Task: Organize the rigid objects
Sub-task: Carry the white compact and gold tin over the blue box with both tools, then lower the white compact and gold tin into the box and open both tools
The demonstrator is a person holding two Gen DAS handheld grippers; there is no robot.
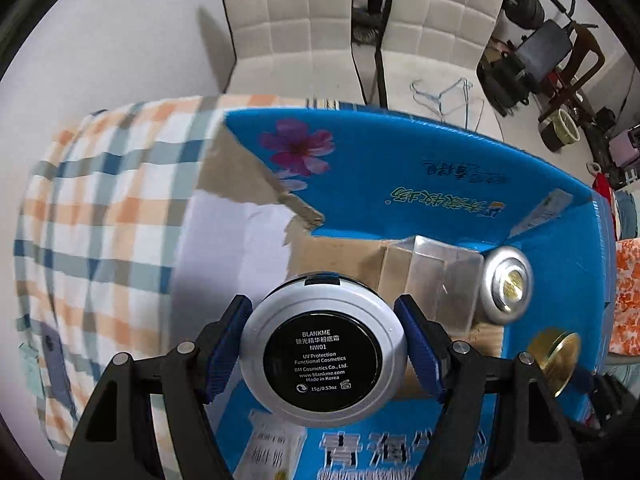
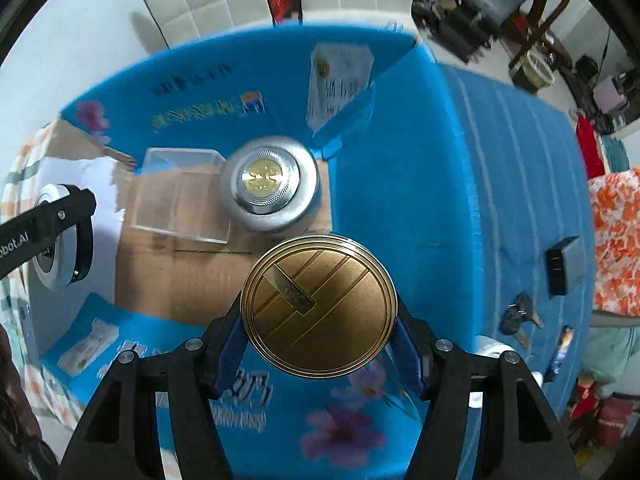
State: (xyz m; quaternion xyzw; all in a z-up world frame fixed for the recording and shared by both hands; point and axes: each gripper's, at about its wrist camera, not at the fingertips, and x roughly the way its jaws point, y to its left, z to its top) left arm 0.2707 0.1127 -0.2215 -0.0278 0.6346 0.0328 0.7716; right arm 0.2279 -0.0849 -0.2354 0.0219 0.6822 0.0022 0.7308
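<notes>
We carry two round cases over the open blue carton [image 2: 400,168]: our left gripper [image 1: 323,354] is clamped on the silver compact [image 1: 323,354], label side up, and our right gripper [image 2: 319,332] is clenched around the gold compact [image 2: 319,306]. Both hang above the cardboard floor [image 2: 180,276]. To place them well, we should lower each flat onto bare cardboard before letting go. The clear box [image 2: 180,196] and silver tin [image 2: 272,186] crowd the far corner, touching or nearly so; nearer floor looks free, though the carton walls stand close.
</notes>
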